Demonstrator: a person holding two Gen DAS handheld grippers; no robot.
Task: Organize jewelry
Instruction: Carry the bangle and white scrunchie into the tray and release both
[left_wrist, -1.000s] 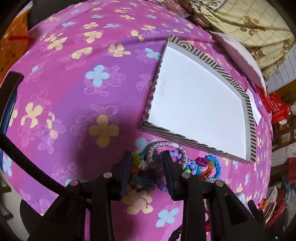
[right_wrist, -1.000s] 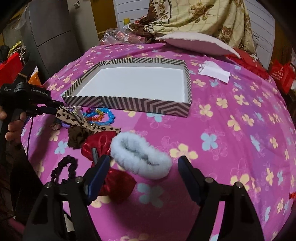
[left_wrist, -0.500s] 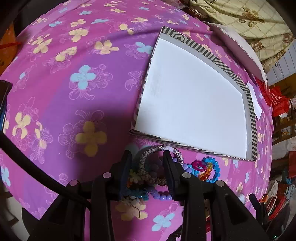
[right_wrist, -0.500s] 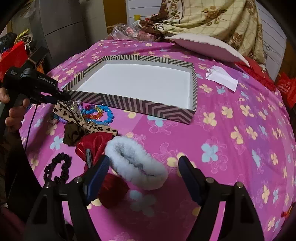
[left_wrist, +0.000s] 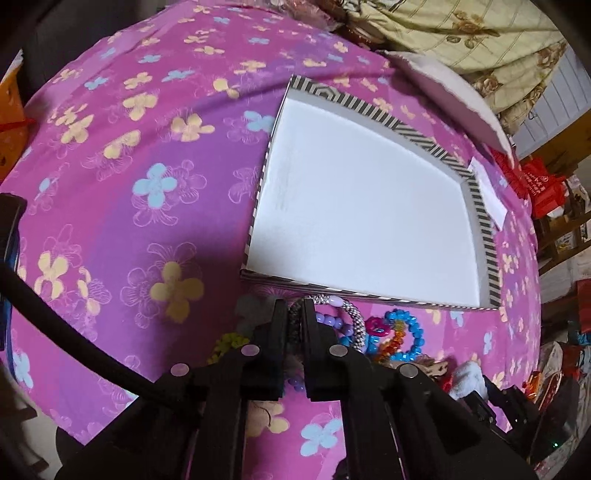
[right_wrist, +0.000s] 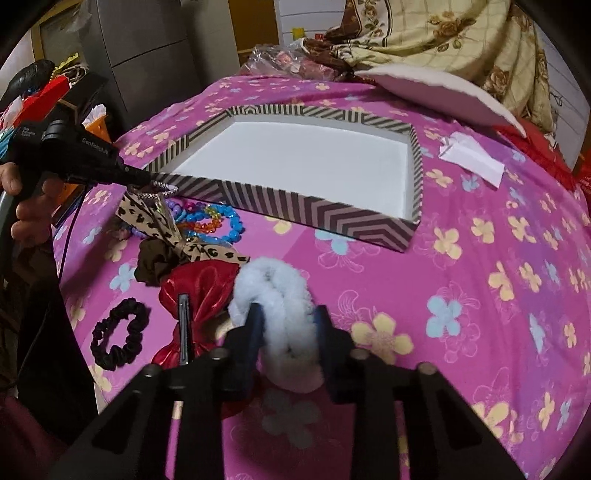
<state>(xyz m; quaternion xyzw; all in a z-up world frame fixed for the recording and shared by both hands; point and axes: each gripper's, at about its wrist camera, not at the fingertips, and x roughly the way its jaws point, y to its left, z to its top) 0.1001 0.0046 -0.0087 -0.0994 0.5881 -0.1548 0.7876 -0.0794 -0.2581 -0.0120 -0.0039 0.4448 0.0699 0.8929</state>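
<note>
We see our right gripper (right_wrist: 286, 321), its jaws just closed, pinching the white fluffy scrunchie (right_wrist: 275, 291) on the pink flowered cloth (right_wrist: 480, 295). Just left of it lie a red shiny bow (right_wrist: 201, 291), a black scrunchie (right_wrist: 118, 334) and a leopard-print ribbon (right_wrist: 159, 221), with bright bead bracelets (right_wrist: 212, 221) beside the striped box (right_wrist: 314, 212), whose white inside is bare. At far left our left gripper (right_wrist: 146, 179), held in a hand (right_wrist: 27, 206), reaches to the box's near corner over a silvery bracelet (right_wrist: 162, 190).

free: tray (right_wrist: 415, 173) interior | blocked: accessory pile (right_wrist: 192, 236) before near wall
</note>
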